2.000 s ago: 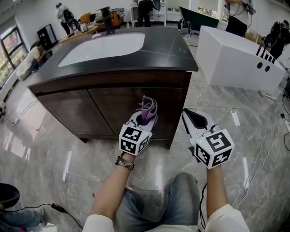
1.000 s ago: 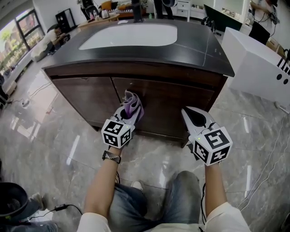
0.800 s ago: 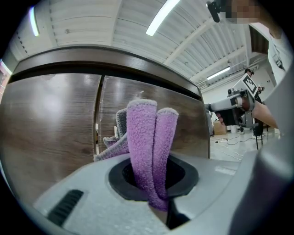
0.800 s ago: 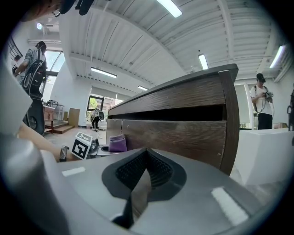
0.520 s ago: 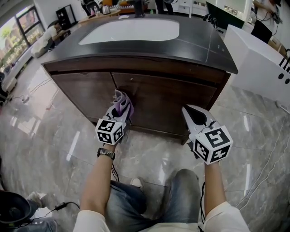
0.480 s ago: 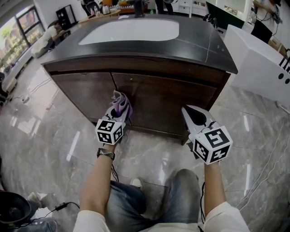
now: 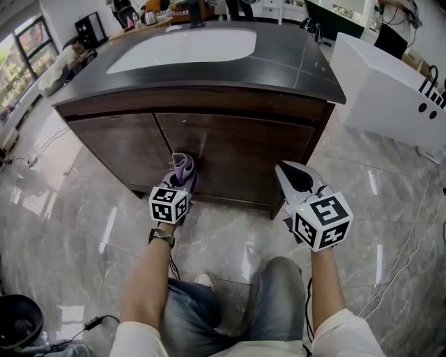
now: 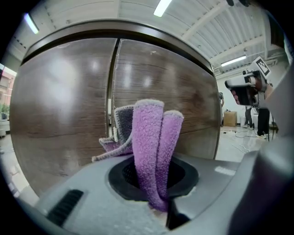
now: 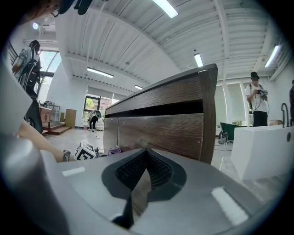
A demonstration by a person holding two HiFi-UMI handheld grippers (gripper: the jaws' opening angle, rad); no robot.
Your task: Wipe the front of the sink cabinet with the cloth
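Item: person's legs in blue jeans (image 7: 209, 307), nearest the camera, over a grey marble floor (image 7: 83, 209).

Item: left forearm, bare, with a wristwatch (image 7: 161, 238) just behind the marker cube.

Item: left gripper (image 7: 180, 180), low before the cabinet. Jaws clamped on a purple cloth (image 7: 182, 166). In the left gripper view the cloth (image 8: 149, 137) rises from between the jaws as two upright folds. A third fold with a grey face bends away toward the wood.

Item: right gripper (image 7: 287, 174), level with the left one and well apart from it, toward the cabinet's right corner. In the right gripper view its ribbed black pads (image 9: 158, 170) meet at the tips and nothing stands between them. It is clear of the wood.

Item: sink cabinet (image 7: 230, 150), dark brown wood, two doors. The cloth sits at the lower part of the front, at the seam between the doors, near the bottom edge. Its far fold appears to touch the wood there.

Item: countertop (image 7: 293, 63), black, overhanging the front edge, with a white basin (image 7: 181, 49) set into it.

Item: white box-shaped unit (image 7: 383, 90), on the floor beyond the cabinet's right side.

Item: people (image 7: 237, 7) and furniture, far behind the countertop, too small to detail.
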